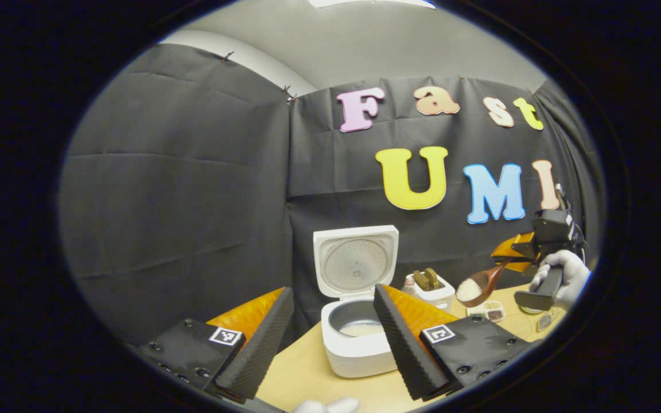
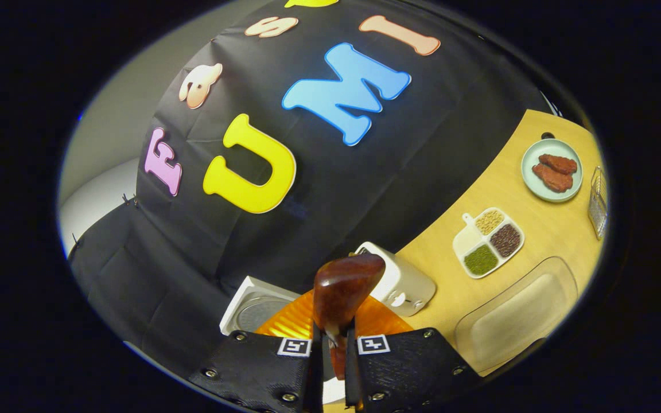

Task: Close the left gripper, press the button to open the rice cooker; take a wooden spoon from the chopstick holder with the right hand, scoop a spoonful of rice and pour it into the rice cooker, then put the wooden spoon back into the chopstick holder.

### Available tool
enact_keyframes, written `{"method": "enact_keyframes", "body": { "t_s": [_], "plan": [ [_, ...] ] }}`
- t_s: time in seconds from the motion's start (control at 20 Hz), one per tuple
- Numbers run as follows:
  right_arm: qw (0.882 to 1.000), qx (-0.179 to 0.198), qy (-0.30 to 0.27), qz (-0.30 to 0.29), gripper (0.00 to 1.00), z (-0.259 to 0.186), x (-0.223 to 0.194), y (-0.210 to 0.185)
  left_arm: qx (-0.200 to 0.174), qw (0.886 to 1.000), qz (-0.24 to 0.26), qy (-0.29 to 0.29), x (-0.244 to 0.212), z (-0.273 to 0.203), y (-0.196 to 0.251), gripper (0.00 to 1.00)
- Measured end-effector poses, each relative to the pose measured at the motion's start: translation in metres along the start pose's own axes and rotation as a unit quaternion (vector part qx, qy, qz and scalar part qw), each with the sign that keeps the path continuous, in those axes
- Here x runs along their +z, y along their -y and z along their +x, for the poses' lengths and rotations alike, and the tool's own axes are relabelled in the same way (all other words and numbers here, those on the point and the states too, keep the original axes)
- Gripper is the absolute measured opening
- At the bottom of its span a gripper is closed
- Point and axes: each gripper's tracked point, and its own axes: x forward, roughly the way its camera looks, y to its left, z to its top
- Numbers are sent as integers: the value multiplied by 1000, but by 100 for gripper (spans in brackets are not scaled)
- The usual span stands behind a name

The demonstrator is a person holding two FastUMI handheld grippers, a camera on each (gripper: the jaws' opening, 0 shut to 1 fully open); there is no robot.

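Rice cooker (image 1: 358, 321) stood open on the counter (image 1: 307, 373), lid tipped up and back, a little rice lying in the inner pot. Left gripper (image 1: 330, 338) hung in front of it, fingers (image 1: 261, 338) spread wide apart, nothing between them. Off to the right in the left gripper view, right gripper (image 1: 523, 258) was held up by a gloved hand (image 1: 563, 275), wooden spoon (image 1: 482, 284) sticking out of it, bowl heaped with white rice, raised above the counter to the right of the cooker. Chopstick holder (image 1: 431, 287) sat just beside the cooker, between it and the spoon. In the right gripper view, fingers (image 2: 313, 367) were clamped on the spoon's handle, underside of the spoon bowl facing the camera. Further along the counter: sectioned dish of beans (image 2: 488, 241), plate with two reddish pieces (image 2: 551, 172), clear container (image 2: 517, 321).
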Motion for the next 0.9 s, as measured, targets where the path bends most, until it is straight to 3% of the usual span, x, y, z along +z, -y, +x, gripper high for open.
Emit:
{"method": "enact_keyframes", "body": {
  "t_s": [0.2, 0.4, 0.65, 0.8, 0.9],
  "plan": [
    [1000, 18, -25, -5, 15, 41, -47, -46, 22, 1000, -2, 1, -2, -1, -20, 99],
    [998, 16, -61, -29, 15, 85, -108, -65, 41, 999, -9, -3, -4, -3, -35, 96],
    [994, 0, -82, -65, 15, 110, -152, -53, 60, 998, -4, 0, 0, -7, -51, 99],
    [993, -16, -74, -92, 15, 116, -152, -45, 71, 997, -1, -5, -3, -8, -55, 99],
    [987, -24, -60, -144, 15, 118, -148, -40, 74, 997, 0, -8, -7, -10, -57, 99]
  ]
}}
